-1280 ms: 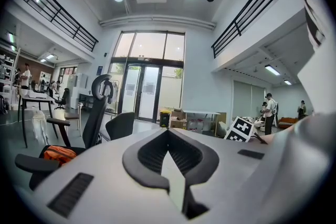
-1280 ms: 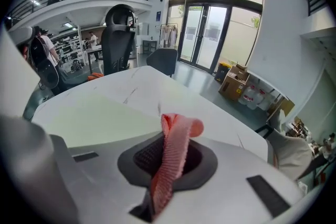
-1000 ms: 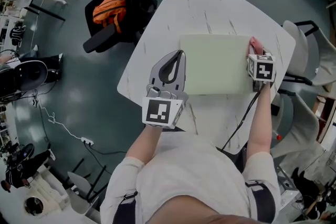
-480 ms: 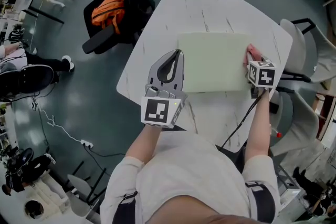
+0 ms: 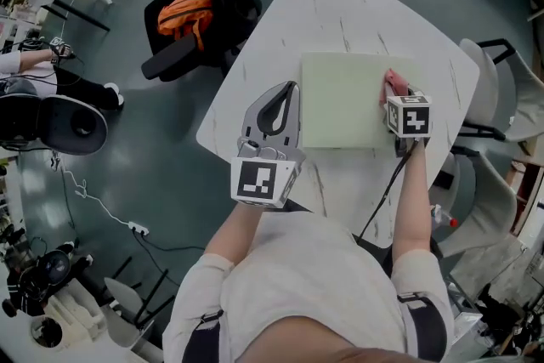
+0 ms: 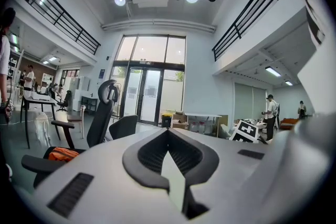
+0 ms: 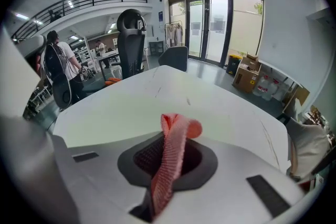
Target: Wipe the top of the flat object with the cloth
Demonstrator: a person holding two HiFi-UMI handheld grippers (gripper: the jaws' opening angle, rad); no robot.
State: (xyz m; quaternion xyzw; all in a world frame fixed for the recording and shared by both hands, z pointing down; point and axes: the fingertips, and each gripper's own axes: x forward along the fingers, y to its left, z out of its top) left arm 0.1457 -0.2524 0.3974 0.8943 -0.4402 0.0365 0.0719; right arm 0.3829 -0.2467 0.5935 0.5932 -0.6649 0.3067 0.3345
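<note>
A pale green flat board [image 5: 344, 102] lies on the white marble table [image 5: 340, 4]. My right gripper [image 5: 393, 94] is shut on a pink ribbed cloth [image 5: 392, 82], which rests on the board's right part. In the right gripper view the cloth [image 7: 173, 147] stands up between the jaws and curls over at its top, with the board [image 7: 115, 113] spread out ahead. My left gripper [image 5: 287, 93] lies at the board's left edge. In the left gripper view a thin pale green sliver of the board [image 6: 176, 183] shows pinched between the shut jaws.
A black office chair [image 5: 200, 8] with an orange item on its seat stands left of the table. White chairs [image 5: 497, 89] stand at the right. A black cable [image 5: 384, 191] trails from the right gripper over the table's near edge. People stand far off in the room.
The right gripper has carried the cloth leftward, from the board's right edge onto its surface. The left gripper has stayed at the board's left edge.
</note>
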